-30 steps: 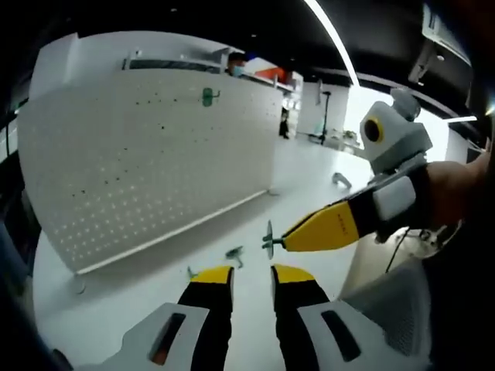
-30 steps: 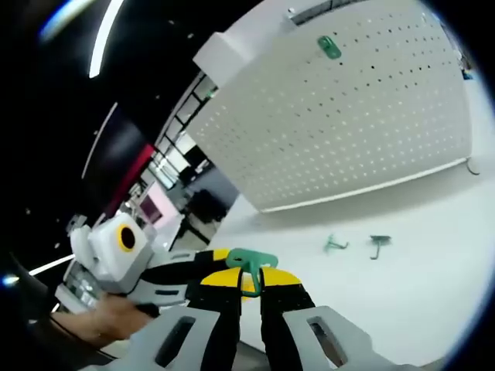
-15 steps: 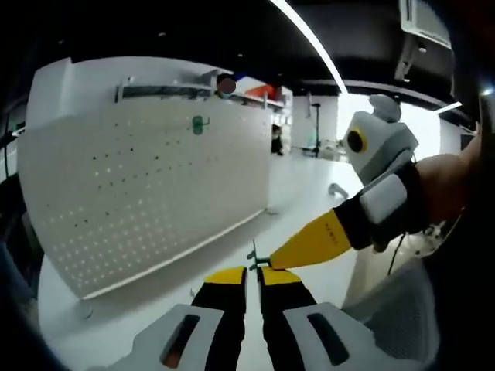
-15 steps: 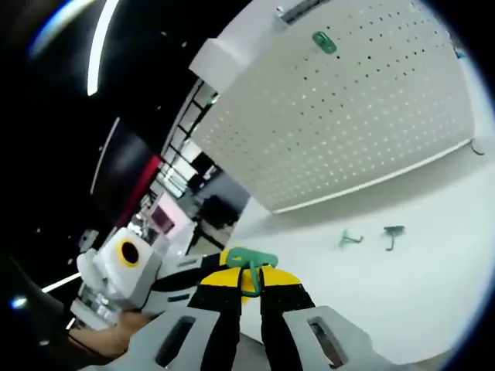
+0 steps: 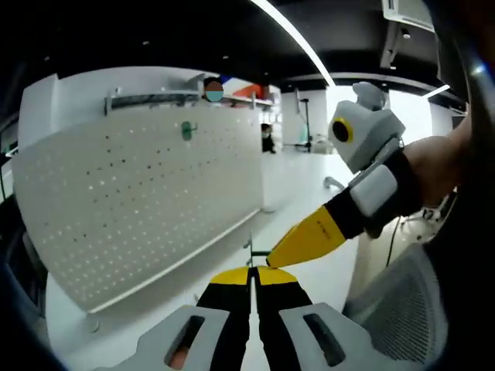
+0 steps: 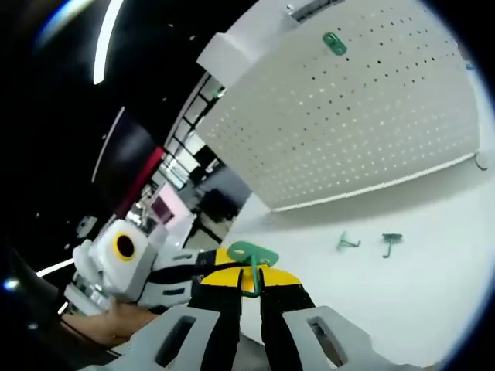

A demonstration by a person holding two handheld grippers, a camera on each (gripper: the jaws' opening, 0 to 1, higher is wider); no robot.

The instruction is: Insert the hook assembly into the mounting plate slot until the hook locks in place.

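1. Ahead of my right jaws the pegboard (image 6: 363, 116) stands on the table (image 6: 402, 286), one hook (image 6: 334, 43) mounted near its top.
2. Two loose hooks (image 6: 347, 243) (image 6: 390, 242) lie on the table between my right jaws and the pegboard's foot.
3. In the left gripper view, the pegboard (image 5: 139, 201) stands left of my jaws, and the right gripper (image 5: 267, 256) meets them from the right.

A white table (image 6: 433, 278) stretches below; two spare green hooks (image 6: 370, 243) lie on it, apart. Ceiling light strips (image 5: 290, 35) glow overhead, a mesh chair (image 5: 402, 309) nearby.
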